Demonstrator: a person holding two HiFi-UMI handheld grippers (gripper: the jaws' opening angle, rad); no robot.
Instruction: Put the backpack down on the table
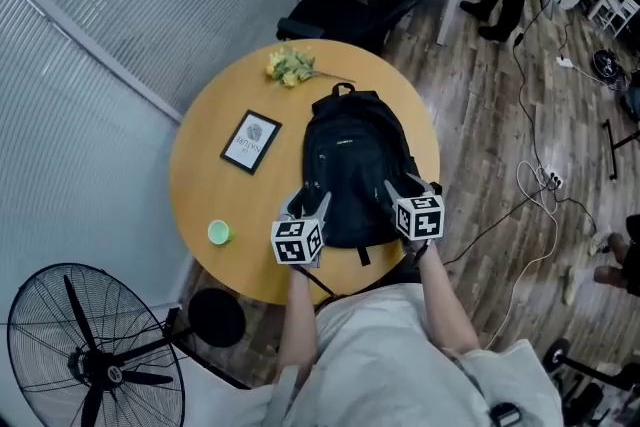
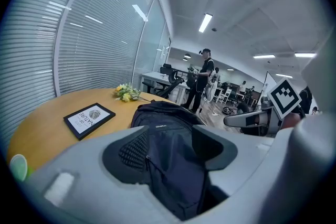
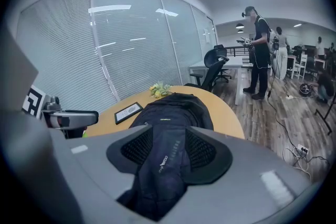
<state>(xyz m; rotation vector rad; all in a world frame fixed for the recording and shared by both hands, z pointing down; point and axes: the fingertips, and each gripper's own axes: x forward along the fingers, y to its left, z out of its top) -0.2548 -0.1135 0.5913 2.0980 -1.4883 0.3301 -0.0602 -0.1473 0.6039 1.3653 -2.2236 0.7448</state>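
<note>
While the fingers [image 2: 126, 153] of the left gripper [image 2: 168, 147] are held apart, the near end of the black backpack [image 1: 352, 165] is seen between them, unclamped — the same is shown at the right gripper [image 3: 169, 150], its fingers [image 3: 134, 150] spread wide. Beyond, the backpack is laid flat on the round bench [image 1: 200, 180] — just beside a framed card [image 1: 251, 141], with yellow flowers [image 1: 290, 67] near its far end.

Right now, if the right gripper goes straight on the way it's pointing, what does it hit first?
The backpack, probably: it lies on the table straight ahead of the right gripper, showing between its open jaws. How close it is, I can't tell.
</note>
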